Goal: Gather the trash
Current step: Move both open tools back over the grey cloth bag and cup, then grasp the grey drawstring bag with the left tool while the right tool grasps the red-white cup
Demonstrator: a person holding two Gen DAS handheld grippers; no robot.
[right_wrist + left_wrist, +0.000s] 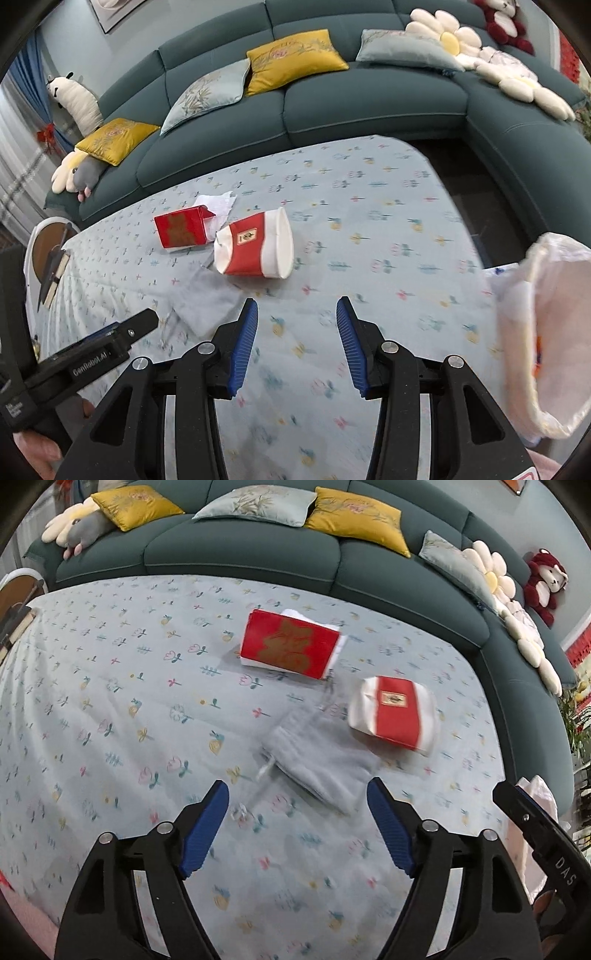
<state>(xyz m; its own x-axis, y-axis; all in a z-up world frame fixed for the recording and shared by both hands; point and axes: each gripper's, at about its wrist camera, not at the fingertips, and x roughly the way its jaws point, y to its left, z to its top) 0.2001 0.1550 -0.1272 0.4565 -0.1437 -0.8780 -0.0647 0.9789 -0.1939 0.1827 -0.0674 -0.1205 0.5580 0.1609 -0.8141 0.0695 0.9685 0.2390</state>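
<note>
The left gripper (297,801) hangs above the flowered tablecloth (110,709) with its blue pads spread apart and nothing between them. The right gripper (297,317) is likewise spread and grips nothing.

Trash items on the cloth, as seen from the left wrist camera:
- Red box (290,644): at 12 o'clock from the left gripper, lying flat on a white tissue (295,613).
- Paper cup (395,714), red and white: at 1 o'clock, tipped on its side, near the box but apart from it.
- Grey folded napkin (317,760): just ahead of the pads, between gripper and cup.

A white bag (546,332) stands open at 3 o'clock of the right gripper. A dark green sofa (258,550) with cushions borders the far edge.
</note>
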